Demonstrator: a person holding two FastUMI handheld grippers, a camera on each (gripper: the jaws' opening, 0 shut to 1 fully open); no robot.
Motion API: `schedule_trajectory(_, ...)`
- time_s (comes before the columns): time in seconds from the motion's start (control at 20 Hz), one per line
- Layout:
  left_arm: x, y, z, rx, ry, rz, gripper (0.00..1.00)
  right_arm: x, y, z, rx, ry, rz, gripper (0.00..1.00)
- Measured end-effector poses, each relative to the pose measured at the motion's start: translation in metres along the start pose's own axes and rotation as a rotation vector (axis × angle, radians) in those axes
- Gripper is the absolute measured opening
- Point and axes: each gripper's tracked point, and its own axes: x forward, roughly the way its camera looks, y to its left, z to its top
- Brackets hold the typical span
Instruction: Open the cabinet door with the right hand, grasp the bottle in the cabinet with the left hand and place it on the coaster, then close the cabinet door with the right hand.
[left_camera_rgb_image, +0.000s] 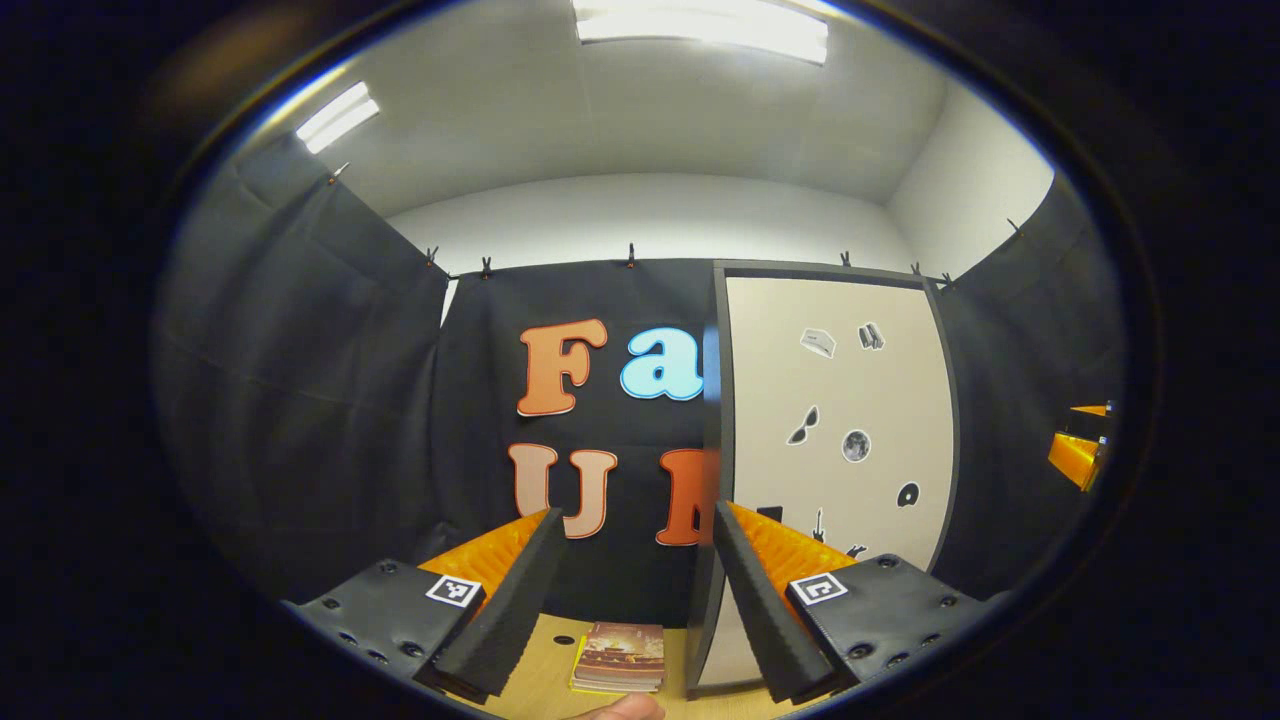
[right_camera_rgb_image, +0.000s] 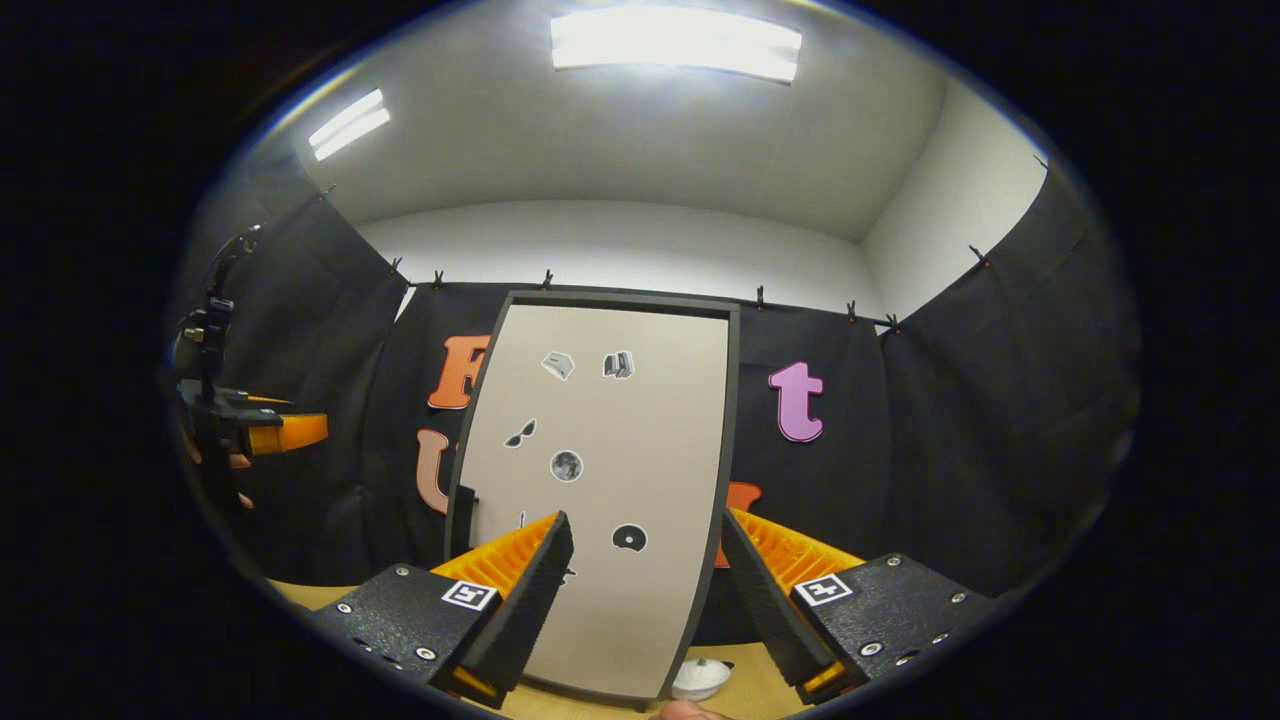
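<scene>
Behind the wooden surface (left_camera_rgb_image: 545, 680) stands the closed cabinet door (right_camera_rgb_image: 610, 480), and both grippers' fingers (left_camera_rgb_image: 505, 600) (right_camera_rgb_image: 520, 600) are spread wide, holding nothing.

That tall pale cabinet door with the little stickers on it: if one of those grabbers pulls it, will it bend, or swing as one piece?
Probably as one piece. The cabinet door looks like a flat rigid panel in a dark frame, so it should not flop. It appears tall and slim, so it may swing easily on a light pull. Its face looks smooth, so the right gripper, jaws open, would likely slip unless it catches an edge.
</scene>
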Motion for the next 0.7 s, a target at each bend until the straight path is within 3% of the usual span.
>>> schedule_trajectory(0.3,0.0,0.003,-0.002,0.017,0.005,-0.006,0.99,-0.002,0.005,0.005,0.0,-0.024,0.012,0.93)
schedule_trajectory(0.4,0.002,0.005,-0.006,0.04,0.019,0.005,0.96,-0.002,-0.002,0.012,0.02,-0.051,-0.012,0.94)
schedule_trajectory(0.7,0.001,0.004,-0.004,0.054,0.013,0.008,0.93,0.0,0.01,0.004,0.025,-0.039,0.028,0.94)
